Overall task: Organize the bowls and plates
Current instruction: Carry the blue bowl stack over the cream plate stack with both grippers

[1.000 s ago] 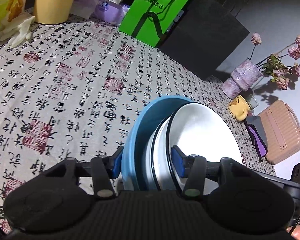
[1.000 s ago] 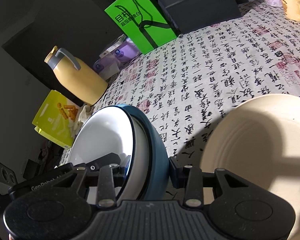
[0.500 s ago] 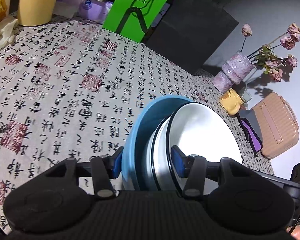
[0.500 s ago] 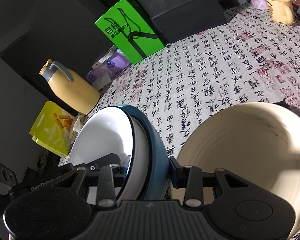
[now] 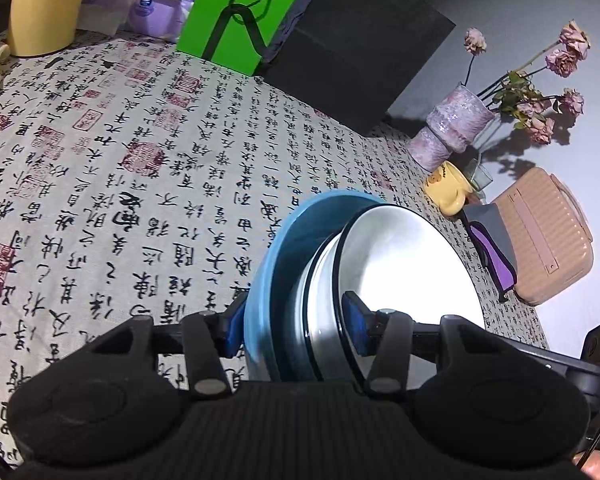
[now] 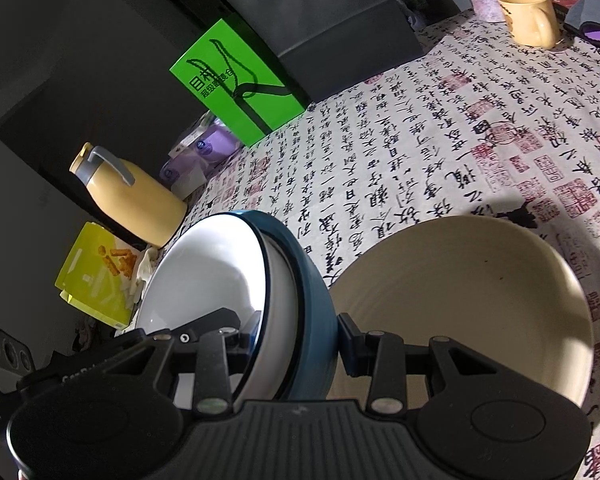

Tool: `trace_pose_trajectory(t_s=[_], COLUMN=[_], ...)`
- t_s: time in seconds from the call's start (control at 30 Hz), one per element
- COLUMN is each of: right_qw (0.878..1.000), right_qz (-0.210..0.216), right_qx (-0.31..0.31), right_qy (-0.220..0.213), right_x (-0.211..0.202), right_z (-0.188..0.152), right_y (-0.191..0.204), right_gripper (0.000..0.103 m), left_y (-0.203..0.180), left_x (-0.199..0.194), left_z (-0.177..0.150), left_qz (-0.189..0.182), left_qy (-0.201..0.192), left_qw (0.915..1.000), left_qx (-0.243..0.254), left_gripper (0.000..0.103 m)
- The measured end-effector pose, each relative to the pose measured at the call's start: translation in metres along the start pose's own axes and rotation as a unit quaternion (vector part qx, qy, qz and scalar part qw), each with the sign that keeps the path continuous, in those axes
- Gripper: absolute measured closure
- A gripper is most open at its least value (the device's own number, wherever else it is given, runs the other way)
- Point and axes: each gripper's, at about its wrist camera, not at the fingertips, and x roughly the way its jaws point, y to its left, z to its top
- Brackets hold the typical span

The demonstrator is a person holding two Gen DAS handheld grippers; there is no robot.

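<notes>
With both my grippers' fingers clamped across the nested blue bowl rims beside the cream bowl, the glazed stack feels heavy, slippery, breakable

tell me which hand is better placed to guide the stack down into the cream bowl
Right, probably. Both tools clamp the nested stack, white bowl inside blue bowl, but the cream bowl shows only in the right wrist view, just beside the right tool. The left tool view shows only tablecloth ahead.
</notes>
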Motion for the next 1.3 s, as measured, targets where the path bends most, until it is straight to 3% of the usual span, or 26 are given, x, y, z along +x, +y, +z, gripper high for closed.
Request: trace_pose_trajectory(t_s=[1.3], right_qw=[0.999], right_qz=[-0.031], right_qx=[0.041], right_qy=[-0.003], right_x=[-0.037], right_z=[0.004], right_y=[-0.077], right_gripper=[0.066], left_y=[-0.056], left_x=[0.055], left_z=[-0.028], left_qz=[-0.017], left_qy=[0.055], left_qw=[0.9982], left_qx=[0.016], left_gripper=[0.054])
